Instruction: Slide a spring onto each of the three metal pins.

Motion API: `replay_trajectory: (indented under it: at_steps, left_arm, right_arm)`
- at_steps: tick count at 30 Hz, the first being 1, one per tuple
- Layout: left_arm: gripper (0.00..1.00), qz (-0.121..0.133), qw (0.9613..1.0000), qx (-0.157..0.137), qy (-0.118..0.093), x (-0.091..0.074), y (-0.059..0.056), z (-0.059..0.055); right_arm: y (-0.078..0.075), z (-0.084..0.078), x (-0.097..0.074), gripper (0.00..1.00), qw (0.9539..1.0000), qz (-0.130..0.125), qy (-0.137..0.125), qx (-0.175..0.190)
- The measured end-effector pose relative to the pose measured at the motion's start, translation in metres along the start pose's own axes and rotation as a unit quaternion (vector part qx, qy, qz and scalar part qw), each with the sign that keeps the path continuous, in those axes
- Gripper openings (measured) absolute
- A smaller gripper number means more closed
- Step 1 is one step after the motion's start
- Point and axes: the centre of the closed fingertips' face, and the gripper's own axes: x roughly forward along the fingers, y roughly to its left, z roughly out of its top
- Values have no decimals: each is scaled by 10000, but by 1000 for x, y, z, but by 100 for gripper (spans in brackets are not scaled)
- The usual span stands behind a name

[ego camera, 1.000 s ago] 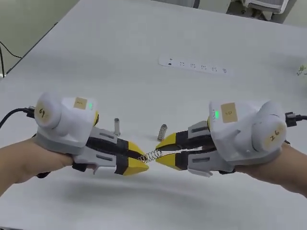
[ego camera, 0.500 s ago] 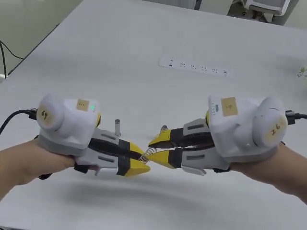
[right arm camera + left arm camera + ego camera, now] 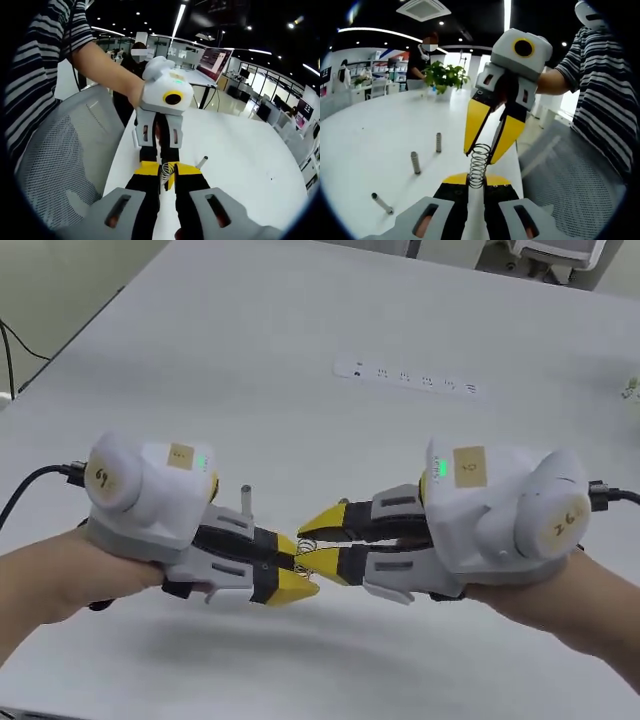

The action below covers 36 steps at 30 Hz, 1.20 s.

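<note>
Held above the surface (image 3: 300, 360), between the two grippers: spring (image 3: 479, 165). Pinched at its near end by the pressed-together jaws of the left gripper (image 3: 476, 181). Flanked at its far end by the spread jaws of the right gripper (image 3: 480, 156) — set much closer a second before. Beyond, upright on the surface — a bare pin (image 3: 246, 502).

Left claw (image 3: 300, 566) and right claw (image 3: 303, 552) meet tip to tip over the near part of the table (image 3: 300, 340), with the spring (image 3: 479, 165) between them. Just behind the left claw a pin (image 3: 246, 502) stands upright on the table. Farther back, to the right, lies a power strip (image 3: 408, 378).
</note>
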Motion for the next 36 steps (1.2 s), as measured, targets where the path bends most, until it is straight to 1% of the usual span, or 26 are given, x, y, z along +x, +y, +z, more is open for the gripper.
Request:
replay_trajectory:
  at_steps: [3,10,14,17,20,22,30,36]
  left_arm:
    - [2,50,10000,-69,20,-2,2,-1]
    - [4,86,9999,-121,-17,-4,2,1]
    - [6,131,9998,-141,-13,-6,4,1]
    - [8,154,9998,-138,6,-8,5,0]
    - [12,238,9996,-117,101,-11,7,-5]
    - [13,286,9994,-127,128,-14,8,-8]
    - [16,442,9987,-222,108,-25,14,-8]
    - [22,553,9980,-294,104,-28,17,-11]
  right_arm:
    - [-2,-1,1,7,9998,-17,124,-137]
    - [-3,3,4,7,9993,32,208,-302]
    - [-5,3,5,7,9988,24,277,-394]
    - [-5,3,5,7,9989,27,278,-381]
    - [-9,2,5,7,9987,-31,295,-404]
    - [-11,3,4,7,9989,-59,280,-375]
    - [-13,1,4,7,9985,-89,327,-430]
    - [-13,-1,4,7,9984,-89,347,-441]
